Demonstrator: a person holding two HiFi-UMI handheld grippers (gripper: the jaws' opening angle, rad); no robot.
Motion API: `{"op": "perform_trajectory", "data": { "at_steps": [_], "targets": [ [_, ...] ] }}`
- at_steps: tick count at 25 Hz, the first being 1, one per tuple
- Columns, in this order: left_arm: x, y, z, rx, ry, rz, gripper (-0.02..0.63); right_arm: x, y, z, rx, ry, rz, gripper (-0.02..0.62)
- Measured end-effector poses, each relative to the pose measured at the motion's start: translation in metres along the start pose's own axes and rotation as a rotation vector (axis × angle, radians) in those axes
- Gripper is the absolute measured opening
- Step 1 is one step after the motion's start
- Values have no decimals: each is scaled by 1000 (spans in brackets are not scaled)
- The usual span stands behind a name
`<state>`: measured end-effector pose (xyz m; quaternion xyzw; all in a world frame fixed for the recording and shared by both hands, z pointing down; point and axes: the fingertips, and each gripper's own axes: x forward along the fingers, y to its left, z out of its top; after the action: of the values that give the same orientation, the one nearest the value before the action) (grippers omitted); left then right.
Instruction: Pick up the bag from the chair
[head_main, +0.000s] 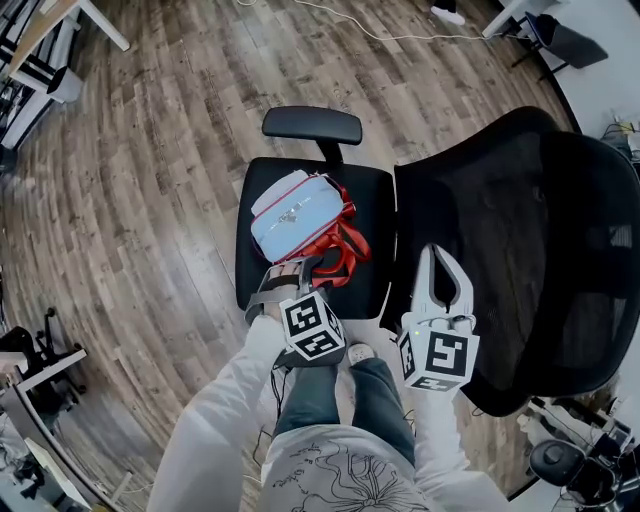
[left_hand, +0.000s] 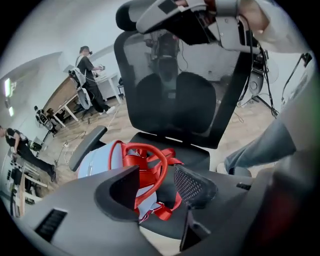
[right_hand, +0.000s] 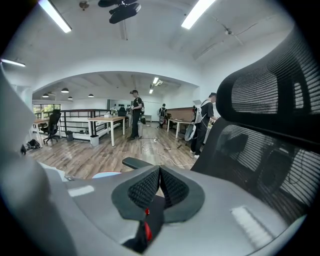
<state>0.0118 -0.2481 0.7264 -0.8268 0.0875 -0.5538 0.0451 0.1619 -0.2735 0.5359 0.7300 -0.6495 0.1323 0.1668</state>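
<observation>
A light blue bag (head_main: 292, 214) with red straps (head_main: 340, 250) lies on the black chair seat (head_main: 372, 190). My left gripper (head_main: 310, 268) is at the bag's near end, jaws open. In the left gripper view the red handle loop (left_hand: 150, 165) rises from the bag (left_hand: 97, 162) and passes between the two open fingers (left_hand: 192, 184), which do not pinch it. My right gripper (head_main: 441, 268) hovers beside the seat's right edge, next to the backrest. Its pads (right_hand: 170, 187) are pressed together with nothing between them.
The mesh backrest (head_main: 520, 230) stands at the right and an armrest (head_main: 312, 124) beyond the bag. My legs (head_main: 345, 400) are just in front of the seat. A cable (head_main: 380, 32) crosses the wooden floor. Desks and several people (right_hand: 135, 115) are farther off.
</observation>
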Motion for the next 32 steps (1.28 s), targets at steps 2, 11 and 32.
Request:
{"op": "perform_trajectory", "data": {
  "at_steps": [2,11,32],
  "targets": [
    [10,-1,-3,72,49,3,213,-1,-2,-3,-2,8,-4,11],
    [40,-16,-10,293,213,-26,221,-2,-8,-13,-13,28,-7,11],
    [32,-7,-4,201,171,-48,32,5,-8,-17,21,43,-10,11]
  ]
}}
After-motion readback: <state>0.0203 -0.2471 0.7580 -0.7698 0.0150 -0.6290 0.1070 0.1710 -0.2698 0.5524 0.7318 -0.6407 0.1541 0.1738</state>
